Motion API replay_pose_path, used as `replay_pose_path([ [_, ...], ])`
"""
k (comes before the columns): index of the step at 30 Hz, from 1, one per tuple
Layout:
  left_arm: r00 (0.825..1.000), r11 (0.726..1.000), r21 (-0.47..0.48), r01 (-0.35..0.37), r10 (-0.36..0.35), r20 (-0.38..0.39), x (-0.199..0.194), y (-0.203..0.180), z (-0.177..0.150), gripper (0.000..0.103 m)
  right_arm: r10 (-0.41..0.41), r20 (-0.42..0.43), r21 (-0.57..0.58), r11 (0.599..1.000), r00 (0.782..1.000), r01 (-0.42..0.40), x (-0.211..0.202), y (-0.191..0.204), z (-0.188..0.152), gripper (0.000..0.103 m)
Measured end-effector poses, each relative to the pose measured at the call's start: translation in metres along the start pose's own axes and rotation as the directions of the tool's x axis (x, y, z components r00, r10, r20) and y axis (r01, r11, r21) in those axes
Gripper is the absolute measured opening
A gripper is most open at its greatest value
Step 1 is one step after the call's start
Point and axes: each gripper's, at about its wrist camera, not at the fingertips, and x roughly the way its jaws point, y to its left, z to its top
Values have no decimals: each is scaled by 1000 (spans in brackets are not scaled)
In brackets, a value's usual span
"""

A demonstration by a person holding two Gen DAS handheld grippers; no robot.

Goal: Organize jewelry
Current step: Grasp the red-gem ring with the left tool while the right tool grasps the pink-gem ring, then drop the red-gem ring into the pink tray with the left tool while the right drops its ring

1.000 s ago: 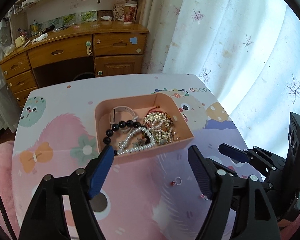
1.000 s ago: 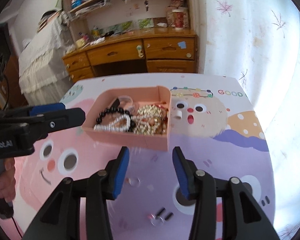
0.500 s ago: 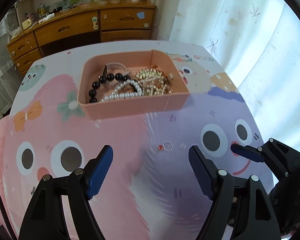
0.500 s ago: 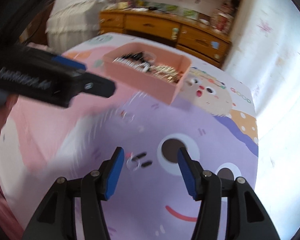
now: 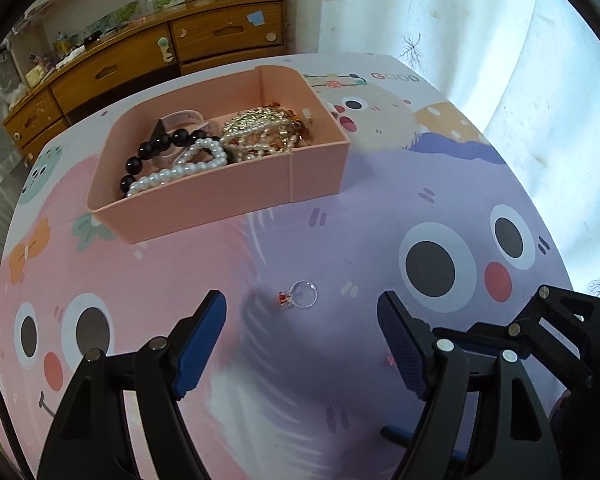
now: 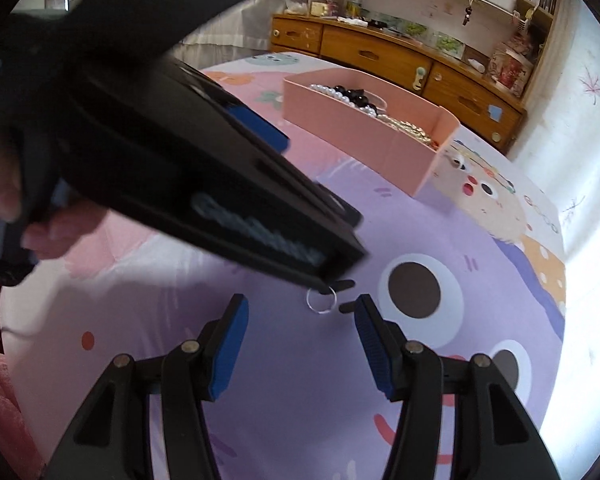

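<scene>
Hovering spread-jawed over the cartoon-print desk: left gripper before a red-stone ring, right gripper before a plain ring; pink jewelry tray beyond.

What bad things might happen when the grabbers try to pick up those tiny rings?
The ring with the red stone lies flat on the cloth, so the open left gripper might pinch fabric or flick it away. In the right wrist view, the left tool covers part of the plain ring just ahead of the open right gripper, so the two could bump.
</scene>
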Motion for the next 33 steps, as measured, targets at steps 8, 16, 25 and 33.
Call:
replay_pose_path([
  [8, 1000, 1000, 28, 3, -2, -25, 14, -10, 3, 50, 1, 29, -31, 1000, 1000, 0, 4, -4, 6, 53],
  [16, 1000, 1000, 30, 3, -3, -14, 13, -11, 4, 19, 20, 43, -28, 999, 999, -19, 7, -10, 9, 34],
  [25, 1000, 1000, -1, -6, 6, -12, 10, -9, 0, 18, 27, 50, -43, 999, 998, -25, 7, -7, 8, 15],
  [33, 1000, 998, -69, 4, -5, -15, -4, 8, 3, 6, 24, 64, 57, 998, 998, -28, 2, -29, 12, 15],
])
